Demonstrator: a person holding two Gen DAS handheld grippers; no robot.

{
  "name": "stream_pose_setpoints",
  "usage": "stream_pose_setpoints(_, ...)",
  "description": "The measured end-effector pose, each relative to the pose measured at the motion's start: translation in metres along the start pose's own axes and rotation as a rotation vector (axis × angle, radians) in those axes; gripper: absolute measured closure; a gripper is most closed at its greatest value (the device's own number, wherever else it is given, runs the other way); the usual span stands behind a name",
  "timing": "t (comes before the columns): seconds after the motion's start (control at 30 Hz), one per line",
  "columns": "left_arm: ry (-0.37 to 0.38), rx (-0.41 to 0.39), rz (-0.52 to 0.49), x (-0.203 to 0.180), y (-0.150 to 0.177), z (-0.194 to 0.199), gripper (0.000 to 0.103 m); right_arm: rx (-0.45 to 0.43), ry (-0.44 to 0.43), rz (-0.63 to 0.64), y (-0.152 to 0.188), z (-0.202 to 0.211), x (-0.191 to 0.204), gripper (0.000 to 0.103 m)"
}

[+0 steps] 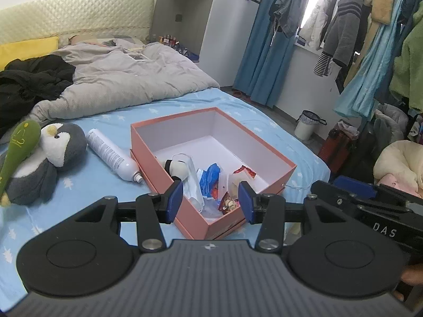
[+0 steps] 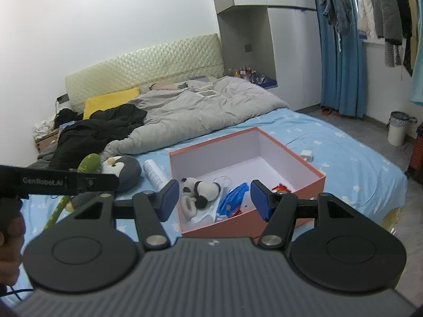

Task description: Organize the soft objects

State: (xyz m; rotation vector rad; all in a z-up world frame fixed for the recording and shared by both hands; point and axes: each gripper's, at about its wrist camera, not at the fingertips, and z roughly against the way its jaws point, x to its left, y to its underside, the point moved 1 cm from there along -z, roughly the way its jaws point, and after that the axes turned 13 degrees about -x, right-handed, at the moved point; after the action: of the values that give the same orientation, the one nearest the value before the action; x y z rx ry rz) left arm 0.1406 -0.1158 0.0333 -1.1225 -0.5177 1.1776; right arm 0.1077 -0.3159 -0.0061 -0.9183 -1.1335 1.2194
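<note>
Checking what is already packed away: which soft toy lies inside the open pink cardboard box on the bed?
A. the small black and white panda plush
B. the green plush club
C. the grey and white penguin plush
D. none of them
A: the small black and white panda plush lies inside the open pink cardboard box, while the grey and white penguin plush lies outside it on the blue sheet.

Matt pink cardboard box (image 1: 264,155), smooth white paper lining. Fuzzy grey-white plush penguin (image 1: 47,155) at nine o'clock of the box, beside a glossy white plastic bottle (image 1: 111,154). Plush panda (image 2: 201,189) and crinkly glossy wrappers (image 1: 211,179) inside. Soft printed blue cotton sheet (image 1: 79,192); rumpled matt grey quilt (image 1: 127,79) at eleven.
</note>
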Motion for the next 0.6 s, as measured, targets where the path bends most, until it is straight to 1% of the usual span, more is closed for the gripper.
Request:
stream_pose_setpoints(0.17,-0.003,-0.001,0.001,0.000,0.000,0.000,0.051,0.018,0.003,-0.017,0.002,-0.003,-0.003,0.041)
stream_pose_setpoints(0.2,-0.008,-0.006,0.001,0.001,0.000,0.000,0.051,0.025,0.000,-0.020,0.002,-0.004,-0.004,0.034)
stream_pose_setpoints(0.23,-0.014,-0.008,0.003,0.000,0.000,0.000,0.051,0.031,0.001,-0.021,0.002,-0.004,-0.004,0.018)
stream_pose_setpoints(0.27,-0.015,-0.007,0.011,0.000,-0.001,0.000,0.051,0.030,0.003,-0.021,0.002,-0.005,-0.005,0.011)
stream_pose_setpoints(0.3,-0.010,-0.004,0.019,0.001,-0.001,-0.001,0.051,0.021,0.008,-0.012,0.002,-0.004,-0.005,0.001)
stream_pose_setpoints(0.33,-0.008,-0.003,0.022,0.001,-0.001,0.000,0.051,0.014,0.014,-0.003,0.001,-0.003,-0.006,0.000)
stream_pose_setpoints(0.37,-0.010,-0.002,0.021,0.001,-0.002,-0.001,0.048,0.010,0.023,0.004,0.001,-0.003,-0.007,0.000)
stream_pose_setpoints(0.4,-0.014,-0.001,0.016,0.000,-0.001,-0.001,0.038,0.012,0.028,0.007,0.001,-0.003,-0.008,0.000)
stream_pose_setpoints(0.43,-0.018,-0.003,0.012,-0.001,-0.001,-0.001,0.031,0.013,0.032,0.006,0.001,-0.004,-0.009,0.000)
stream_pose_setpoints(0.47,-0.021,-0.008,0.006,-0.001,-0.001,-0.001,0.021,0.013,0.038,0.003,0.001,-0.004,-0.011,0.000)
stream_pose_setpoints(0.5,-0.022,-0.013,0.003,-0.002,-0.001,-0.001,0.015,0.015,0.045,0.001,0.002,-0.005,-0.012,0.000)
stream_pose_setpoints(0.6,-0.015,-0.008,0.001,-0.004,0.000,-0.002,0.007,0.024,0.059,-0.009,0.005,-0.007,-0.016,0.000)
